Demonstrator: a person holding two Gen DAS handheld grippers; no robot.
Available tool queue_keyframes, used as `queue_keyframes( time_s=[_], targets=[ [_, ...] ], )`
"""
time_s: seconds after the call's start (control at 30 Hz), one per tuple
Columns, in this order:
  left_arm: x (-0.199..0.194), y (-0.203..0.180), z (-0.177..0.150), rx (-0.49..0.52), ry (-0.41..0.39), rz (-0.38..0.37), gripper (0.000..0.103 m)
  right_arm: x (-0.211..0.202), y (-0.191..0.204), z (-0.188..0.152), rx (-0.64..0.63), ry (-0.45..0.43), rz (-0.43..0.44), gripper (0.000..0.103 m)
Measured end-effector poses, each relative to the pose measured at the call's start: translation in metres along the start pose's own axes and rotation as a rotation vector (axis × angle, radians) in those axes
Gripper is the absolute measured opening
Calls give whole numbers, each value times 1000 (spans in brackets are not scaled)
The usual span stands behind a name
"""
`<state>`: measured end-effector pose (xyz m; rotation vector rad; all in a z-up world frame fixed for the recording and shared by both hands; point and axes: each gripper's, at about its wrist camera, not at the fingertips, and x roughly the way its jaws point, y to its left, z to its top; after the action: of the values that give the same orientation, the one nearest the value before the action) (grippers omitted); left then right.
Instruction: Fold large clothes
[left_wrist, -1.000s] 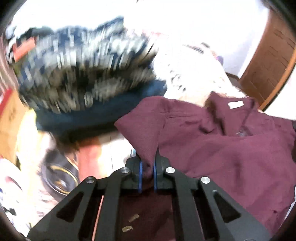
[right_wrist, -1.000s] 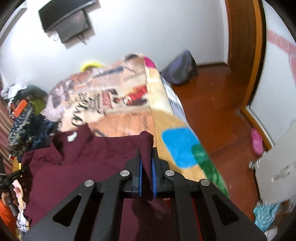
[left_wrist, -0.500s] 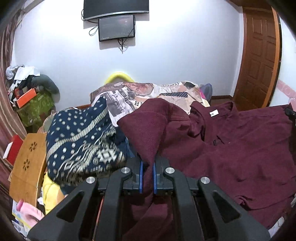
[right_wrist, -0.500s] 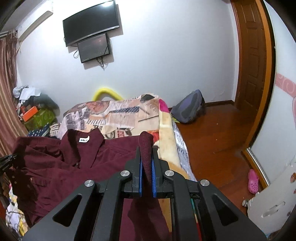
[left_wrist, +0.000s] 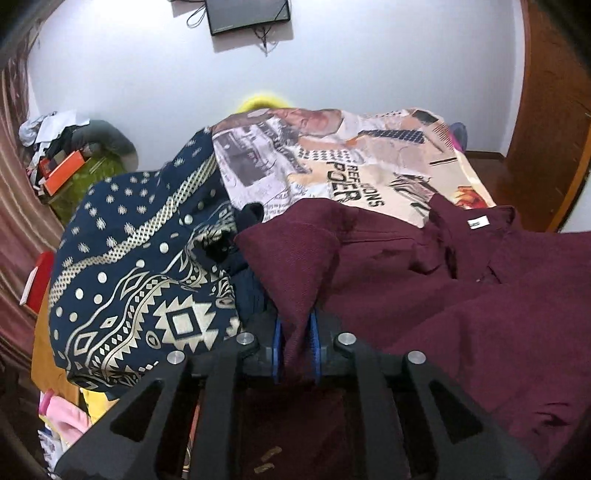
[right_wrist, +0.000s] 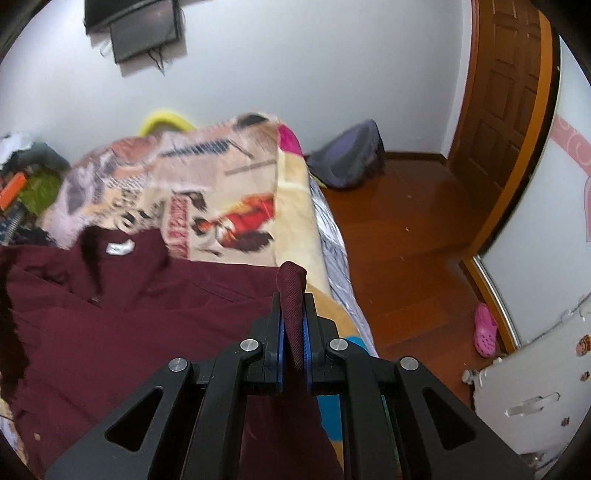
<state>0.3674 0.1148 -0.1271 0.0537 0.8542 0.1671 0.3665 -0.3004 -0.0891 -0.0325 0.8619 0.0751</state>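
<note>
A large maroon shirt (left_wrist: 461, 314) with a white neck label lies spread on the bed, collar toward the far wall. My left gripper (left_wrist: 295, 332) is shut on a fold of its left edge, cloth bunched between the blue pads. My right gripper (right_wrist: 292, 325) is shut on a fold of the same maroon shirt (right_wrist: 129, 325) at its right edge, near the bed's side. The shirt hangs between both grippers and rests on the printed blanket (left_wrist: 351, 166).
A navy patterned cloth (left_wrist: 140, 280) is heaped left of the shirt. The bed's right edge (right_wrist: 332, 236) drops to a wooden floor (right_wrist: 406, 240) with a grey backpack (right_wrist: 351, 162) and a pink shoe (right_wrist: 485, 328). A brown door (right_wrist: 506, 103) stands at right.
Both grippers first rose and tilted up with the shirt, showing the wall and TV. Now they have tilted back down a little, and the shirt lies lower on the blanket.
</note>
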Motion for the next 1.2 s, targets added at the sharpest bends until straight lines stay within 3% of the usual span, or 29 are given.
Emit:
queue_keyframes(
  time_s=[0.23, 0.47, 0.57, 0.63, 0.67, 0.83, 0.97, 1.2],
  targets=[
    [8, 5, -6, -5, 34, -20, 18, 12, -8, -13, -34, 34, -19, 10],
    [-8, 10, -11, -32, 46, -45, 28, -15, 1, -17, -84, 23, -34, 18],
    [-24, 10, -14, -33, 25, -70, 45, -35, 4, -22, -80, 5, -1, 31],
    [-39, 10, -16, -27, 8, -75, 61, -49, 6, -25, -73, -7, 19, 49],
    [-45, 9, -17, -23, -6, -64, 67, -59, 8, -28, -72, -20, 23, 52],
    [-81, 11, -30, 6, -62, -47, 74, -100, 17, -41, -89, -51, 47, 67],
    [-96, 19, -55, -15, -53, -80, 82, -124, 19, -57, -82, -77, 75, 68],
    [-96, 36, -113, -39, 53, -89, 82, -144, 21, -92, -72, -67, 75, 69]
  ],
)
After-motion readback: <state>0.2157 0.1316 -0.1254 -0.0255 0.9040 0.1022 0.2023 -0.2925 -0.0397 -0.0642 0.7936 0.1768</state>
